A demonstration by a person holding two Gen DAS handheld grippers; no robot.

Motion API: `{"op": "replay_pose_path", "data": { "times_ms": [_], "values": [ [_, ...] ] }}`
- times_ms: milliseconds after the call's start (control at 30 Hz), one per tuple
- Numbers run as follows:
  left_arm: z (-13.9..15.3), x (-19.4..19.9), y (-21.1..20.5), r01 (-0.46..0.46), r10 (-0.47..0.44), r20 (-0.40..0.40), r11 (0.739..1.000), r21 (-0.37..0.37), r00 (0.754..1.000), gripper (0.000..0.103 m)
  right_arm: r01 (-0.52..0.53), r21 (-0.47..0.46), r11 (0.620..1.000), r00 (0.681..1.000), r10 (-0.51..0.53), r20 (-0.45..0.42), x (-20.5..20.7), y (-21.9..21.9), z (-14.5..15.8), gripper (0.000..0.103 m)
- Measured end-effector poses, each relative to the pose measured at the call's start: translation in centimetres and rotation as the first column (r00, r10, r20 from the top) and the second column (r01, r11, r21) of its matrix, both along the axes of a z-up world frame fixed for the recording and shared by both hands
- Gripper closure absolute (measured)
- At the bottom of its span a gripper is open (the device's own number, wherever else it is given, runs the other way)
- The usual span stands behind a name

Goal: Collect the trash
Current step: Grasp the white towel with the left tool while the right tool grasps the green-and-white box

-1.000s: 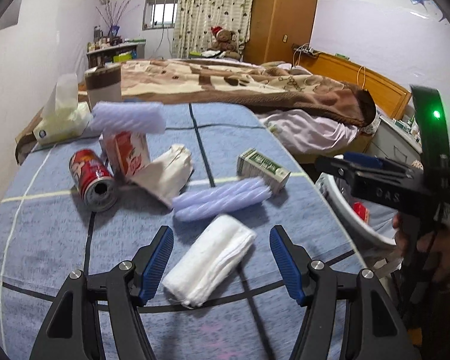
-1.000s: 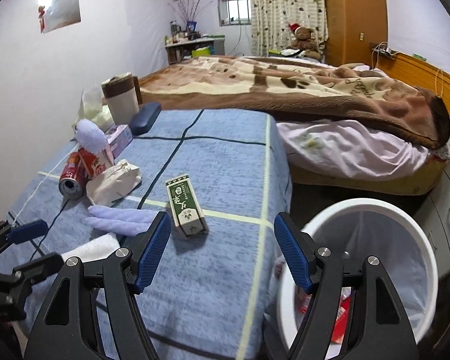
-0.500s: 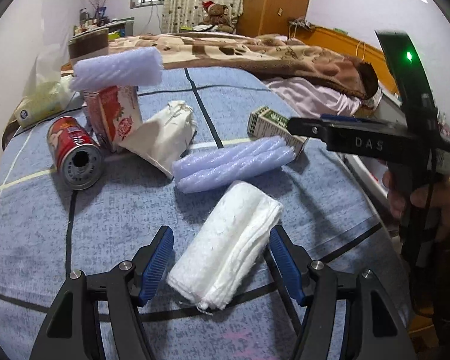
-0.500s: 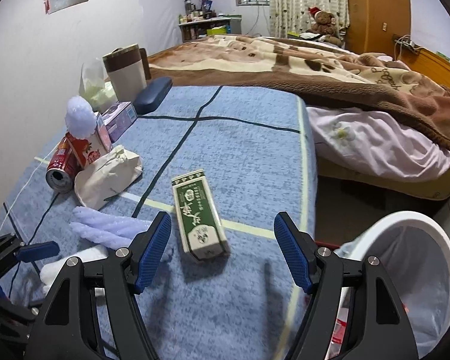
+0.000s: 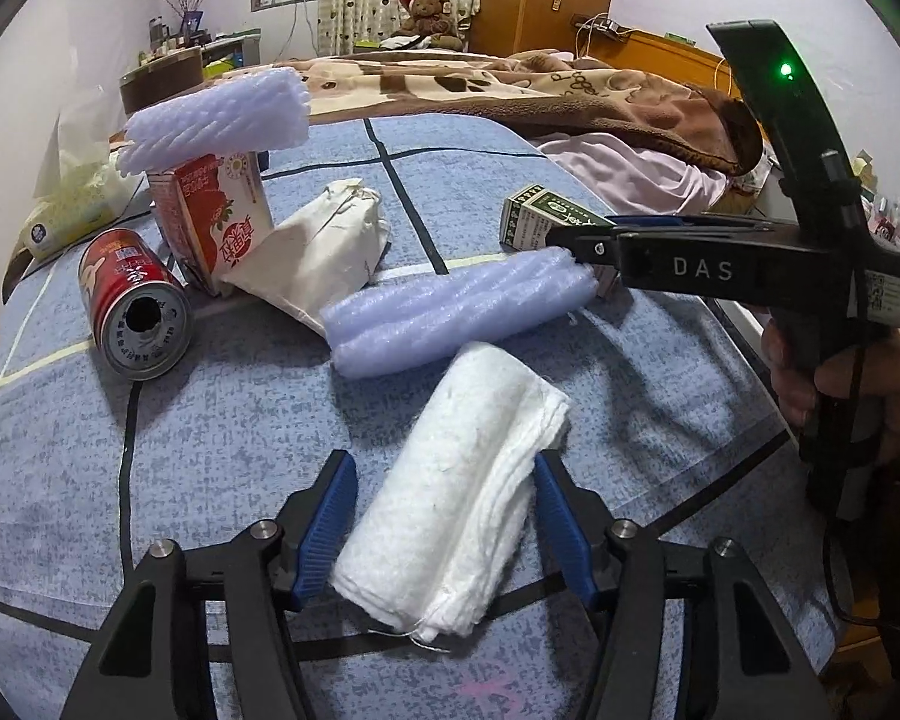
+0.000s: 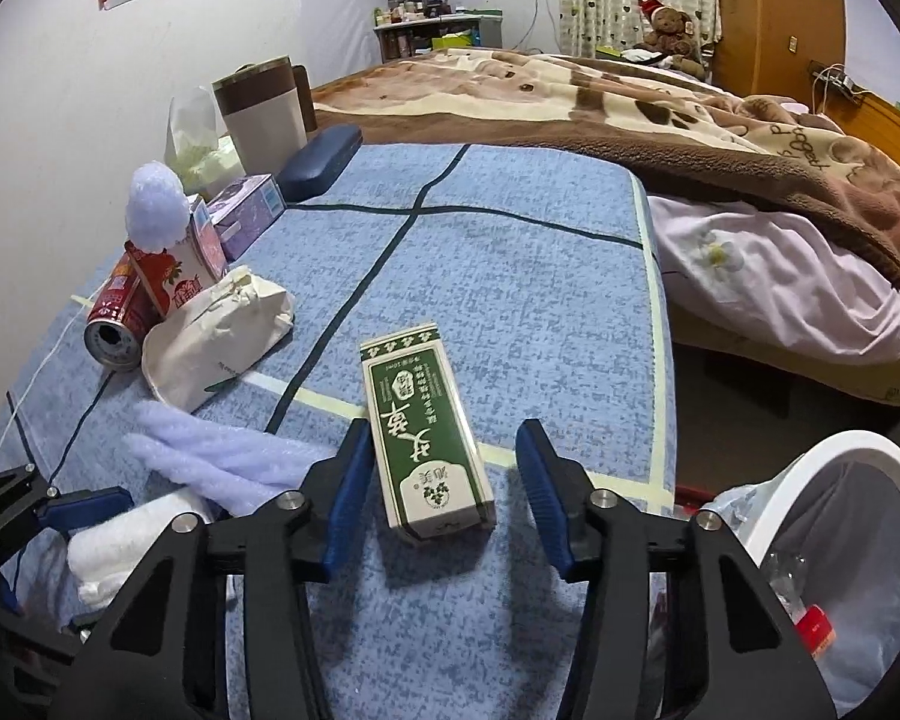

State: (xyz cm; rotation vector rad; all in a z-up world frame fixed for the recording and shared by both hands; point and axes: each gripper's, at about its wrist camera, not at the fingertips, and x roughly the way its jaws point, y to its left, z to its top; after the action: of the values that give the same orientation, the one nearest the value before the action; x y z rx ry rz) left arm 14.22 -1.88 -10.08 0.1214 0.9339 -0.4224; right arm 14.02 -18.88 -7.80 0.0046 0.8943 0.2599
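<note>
Left tongs (image 5: 441, 516) astride a folded white towel (image 5: 456, 492) on the blue-covered bench (image 5: 210, 450), jaws just closing in, right pad at the cloth, left pad not quite touching. Right tongs (image 6: 444, 492) likewise narrowing around a green carton (image 6: 426, 426), gaps on both sides. Beyond the towel at 12 o'clock, purple foam netting (image 5: 456, 312); at 10 o'clock, red can (image 5: 132, 306). White bin (image 6: 840, 540) at 3 o'clock of the carton, off the bench edge.
</note>
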Motion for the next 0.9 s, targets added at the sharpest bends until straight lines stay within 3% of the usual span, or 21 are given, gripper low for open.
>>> {"op": "replay_pose_path", "data": {
  "times_ms": [133,533,900],
  "values": [
    [0.2,0.1,0.4,-0.016,0.016,-0.005,1.0,-0.026,1.0,0.056,-0.007,-0.001,1.0,1.0,0.007,-0.004,-0.1,0.1,-0.2,0.064],
    [0.9,-0.5,0.7,-0.046,0.047,0.014,0.997,-0.055,0.999,0.072,0.011,0.021,1.0,1.0,-0.011,0.02,-1.0,-0.2,0.2,0.067],
    [1.3,-1.3,1.1,-0.076,0.077,0.001,0.993,-0.094,0.997,0.075,0.029,0.049,0.998,0.998,-0.032,0.054,-2.6,-0.9,1.2,0.068]
  ]
}}
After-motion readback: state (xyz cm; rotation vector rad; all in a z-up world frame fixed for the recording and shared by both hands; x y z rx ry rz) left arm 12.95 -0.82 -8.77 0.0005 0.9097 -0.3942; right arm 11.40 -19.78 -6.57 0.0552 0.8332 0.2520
